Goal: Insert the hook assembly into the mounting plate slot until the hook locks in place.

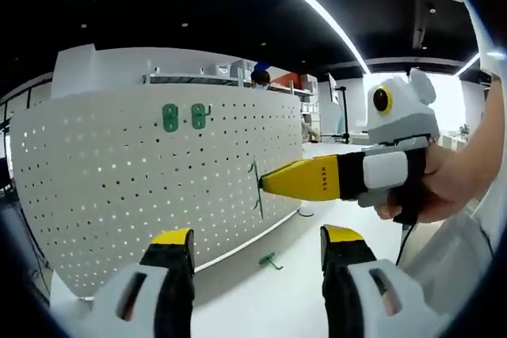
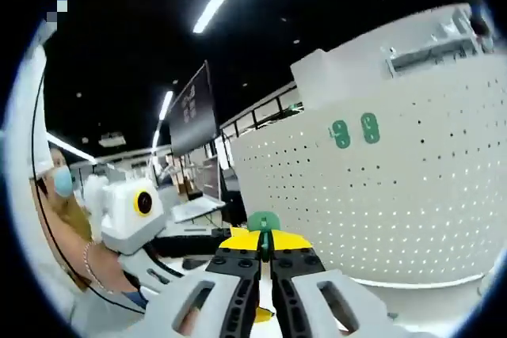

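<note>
At three o'clock of the pegboard [image 1: 150, 187], the right gripper [image 1: 265, 182] pinches a green hook [image 1: 256, 187] shut, touching the holes. Two green hooks [image 1: 184, 116] hang at twelve o'clock; another spare hook [image 1: 270, 260] lies on the table [image 1: 261, 290]. The left gripper [image 1: 257, 247] is agape, empty; locking looks unfinished.

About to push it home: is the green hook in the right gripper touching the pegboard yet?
Cannot tell. In the left gripper view the hook, held by the right gripper, overlaps the pegboard, but neither contact nor gap shows plainly.
</note>
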A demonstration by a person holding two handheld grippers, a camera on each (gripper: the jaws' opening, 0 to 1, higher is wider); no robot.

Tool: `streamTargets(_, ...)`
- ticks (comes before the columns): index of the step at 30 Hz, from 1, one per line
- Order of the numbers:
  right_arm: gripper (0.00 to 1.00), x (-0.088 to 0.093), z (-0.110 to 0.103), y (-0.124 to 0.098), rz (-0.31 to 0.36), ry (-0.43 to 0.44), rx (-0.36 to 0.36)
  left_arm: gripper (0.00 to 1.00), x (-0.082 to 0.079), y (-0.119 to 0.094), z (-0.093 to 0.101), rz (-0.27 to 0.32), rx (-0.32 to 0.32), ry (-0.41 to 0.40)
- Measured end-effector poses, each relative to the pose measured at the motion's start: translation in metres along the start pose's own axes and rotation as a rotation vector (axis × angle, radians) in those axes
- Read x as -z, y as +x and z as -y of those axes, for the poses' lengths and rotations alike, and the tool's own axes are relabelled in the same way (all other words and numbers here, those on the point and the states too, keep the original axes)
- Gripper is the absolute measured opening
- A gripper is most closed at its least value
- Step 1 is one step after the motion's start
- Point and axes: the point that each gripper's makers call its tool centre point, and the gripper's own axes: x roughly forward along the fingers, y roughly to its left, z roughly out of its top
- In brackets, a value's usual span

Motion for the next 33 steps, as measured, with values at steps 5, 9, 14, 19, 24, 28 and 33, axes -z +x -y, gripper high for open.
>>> streamTargets(5, 0.00, 0.002, 0.002, 0.001, 0.005, 0.018, 0.005, 0.66, 0.001, 0.001, 0.001, -0.005, 0.006, -0.003)
streamTargets(9, 0.00, 0.000, 0.008, -0.001, 0.008, 0.028, 0.027, 0.66, 0.002, 0.000, 0.000, -0.008, 0.005, -0.003)
streamTargets(14, 0.00, -0.006, 0.027, -0.002, 0.020, 0.045, 0.085, 0.66, 0.003, -0.002, -0.003, -0.015, 0.002, -0.004)
streamTargets(19, 0.00, -0.012, 0.042, -0.002, 0.024, 0.055, 0.126, 0.66, 0.005, -0.004, -0.005, -0.017, -0.002, -0.007)
streamTargets(24, 0.00, -0.017, 0.054, -0.001, 0.031, 0.063, 0.156, 0.66, 0.005, -0.007, -0.008, -0.016, -0.010, -0.013)
streamTargets(28, 0.00, -0.020, 0.064, -0.002, 0.035, 0.075, 0.175, 0.66, 0.008, -0.011, -0.012, -0.022, -0.016, -0.015)
streamTargets(33, 0.00, -0.024, 0.075, -0.003, 0.038, 0.080, 0.197, 0.65, 0.018, -0.016, -0.012, -0.049, -0.010, -0.020)
